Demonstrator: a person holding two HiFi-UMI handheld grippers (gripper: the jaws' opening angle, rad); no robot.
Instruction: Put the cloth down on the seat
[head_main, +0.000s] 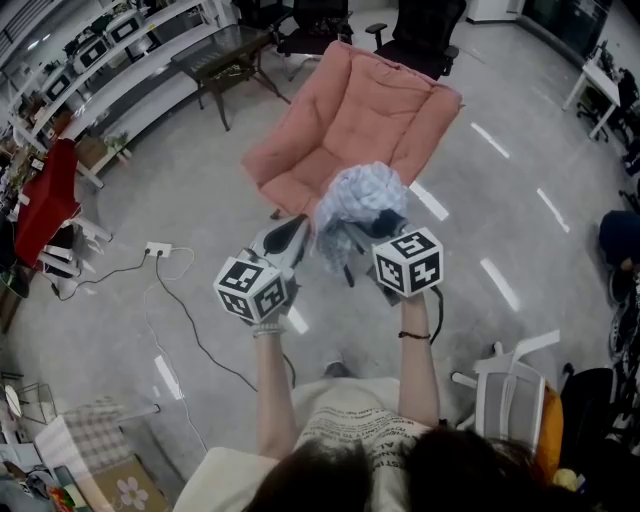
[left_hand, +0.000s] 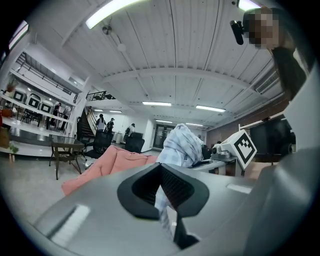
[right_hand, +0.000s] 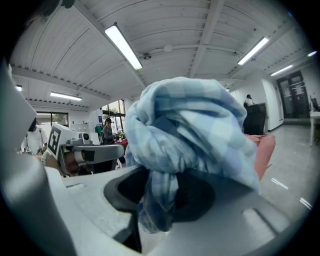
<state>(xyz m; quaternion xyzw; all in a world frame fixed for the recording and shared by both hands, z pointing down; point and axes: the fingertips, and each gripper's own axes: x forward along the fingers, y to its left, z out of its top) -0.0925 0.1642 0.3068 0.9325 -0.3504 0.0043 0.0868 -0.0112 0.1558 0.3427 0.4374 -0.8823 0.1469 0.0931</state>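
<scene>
**Cloth held in both grippers, short of the seat**

We held the cloth (head_main: 358, 203) bunched at the centre of the head view, clear of the floor (head_main: 190, 200) and between the two grippers. The left gripper (head_main: 293, 236) was closed on a thin hanging strip of it; in the left gripper view that strip ran down between the dark pads while the main bundle rose above and to the right of them. The right gripper (head_main: 372, 228) was clamped on the thick, knotted part, which filled the middle of the right gripper view and spilled over the jaws.

The pink seat (head_main: 345, 120) lay in the upper centre of the head view, beyond the cloth. The bundle overlapped the seat's front edge in the frame, but we judged it to hang in front of the seat, not yet over the cushion.

To do this step well, we thought both grippers should travel together toward the top of the frame, keeping their spacing so the cloth neither stretched nor sagged. They should then sink until the bundle rested on the cushion's middle. Only then should the jaws part, both at once, so that no corner dragged off the front edge.
</scene>
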